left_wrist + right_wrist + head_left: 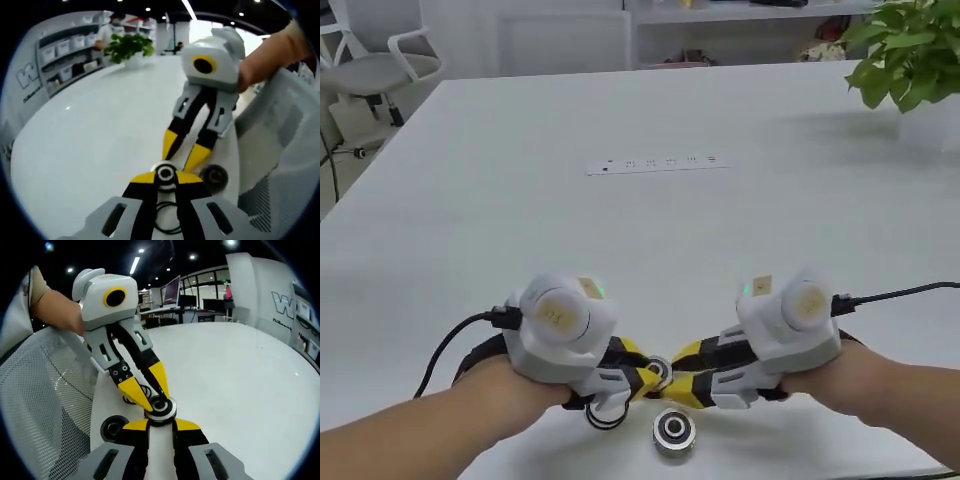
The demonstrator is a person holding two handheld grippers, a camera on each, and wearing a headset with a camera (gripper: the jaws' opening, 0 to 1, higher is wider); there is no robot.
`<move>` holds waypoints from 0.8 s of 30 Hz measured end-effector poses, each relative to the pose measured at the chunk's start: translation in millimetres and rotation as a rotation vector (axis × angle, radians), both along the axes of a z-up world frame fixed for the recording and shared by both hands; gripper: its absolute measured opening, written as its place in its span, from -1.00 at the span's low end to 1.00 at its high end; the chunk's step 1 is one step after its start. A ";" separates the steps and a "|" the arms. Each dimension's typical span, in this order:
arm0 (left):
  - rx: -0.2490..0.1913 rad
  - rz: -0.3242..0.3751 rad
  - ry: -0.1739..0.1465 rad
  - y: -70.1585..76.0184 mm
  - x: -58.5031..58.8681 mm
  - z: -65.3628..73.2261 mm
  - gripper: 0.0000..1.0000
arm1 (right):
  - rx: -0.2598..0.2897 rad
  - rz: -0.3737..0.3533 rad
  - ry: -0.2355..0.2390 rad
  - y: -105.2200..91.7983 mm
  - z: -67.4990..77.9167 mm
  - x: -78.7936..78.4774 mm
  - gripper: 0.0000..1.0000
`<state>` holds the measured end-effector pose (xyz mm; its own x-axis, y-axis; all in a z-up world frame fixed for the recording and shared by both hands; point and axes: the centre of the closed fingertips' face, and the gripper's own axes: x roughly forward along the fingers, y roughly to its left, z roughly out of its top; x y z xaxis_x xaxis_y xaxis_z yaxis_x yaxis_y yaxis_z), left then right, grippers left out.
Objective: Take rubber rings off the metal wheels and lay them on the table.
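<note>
White and smooth, the tabletop (640,230) runs back to a flat power strip (658,164) at its middle, with a leafy green plant (905,50) at the far right corner and a grey office chair (380,60) beyond the far left edge. At the near edge, the left claw (642,377) and the right claw (676,380) meet tip to tip, each a white plastic body with black jaws ending in yellow pads. Between those tips sits a small round metal wheel (658,371), silvery with a dark band around a pale hub, lifted clear of the surface. In the right gripper view the left claw's two jaws converge on the wheel's rim, closed against it. In the left gripper view the right claw's jaws stand a little apart and press on the wheel from the opposite side, so both claws grip it. A second wheel (674,430), shiny metal with a dark centre, lies flat on the tabletop just in front of the joined tips. A thin black rubber ring (605,418) lies loose on the surface directly under the left claw. A white mesh panel (40,405) stands beside the table edge.
</note>
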<state>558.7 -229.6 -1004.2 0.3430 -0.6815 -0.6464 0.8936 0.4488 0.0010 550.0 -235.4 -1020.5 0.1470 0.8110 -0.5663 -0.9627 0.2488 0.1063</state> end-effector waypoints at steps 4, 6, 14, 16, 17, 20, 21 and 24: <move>-0.001 0.003 0.002 -0.1 -0.1 0.0 -0.74 | -0.003 -0.012 0.015 -3.7 -1.6 1.2 -0.88; 0.000 0.005 0.003 -0.1 0.0 -0.1 -0.74 | -0.003 -0.015 0.017 -3.4 -1.3 1.1 -0.89; 0.003 0.013 0.001 -0.3 0.0 -0.3 -0.74 | 0.000 -0.053 0.058 -4.8 -2.4 2.9 -0.97; 0.003 0.014 0.000 -0.3 0.1 -0.4 -0.74 | 0.001 -0.061 0.065 -4.8 -2.5 3.2 -0.99; 0.004 0.015 -0.001 -0.4 0.0 -0.3 -0.74 | 0.002 -0.069 0.074 -4.9 -2.5 3.5 -1.00; 0.009 0.015 -0.003 -0.3 0.2 -0.4 -0.74 | 0.008 -0.089 0.095 -5.8 -2.4 4.4 -1.00; 0.014 0.018 -0.005 -0.5 0.2 -0.4 -0.75 | 0.009 -0.094 0.098 -6.1 -2.3 4.9 -1.00; 0.025 0.019 -0.012 -1.0 0.1 -0.4 -0.75 | 0.003 -0.095 0.091 -6.3 -1.9 4.9 -1.00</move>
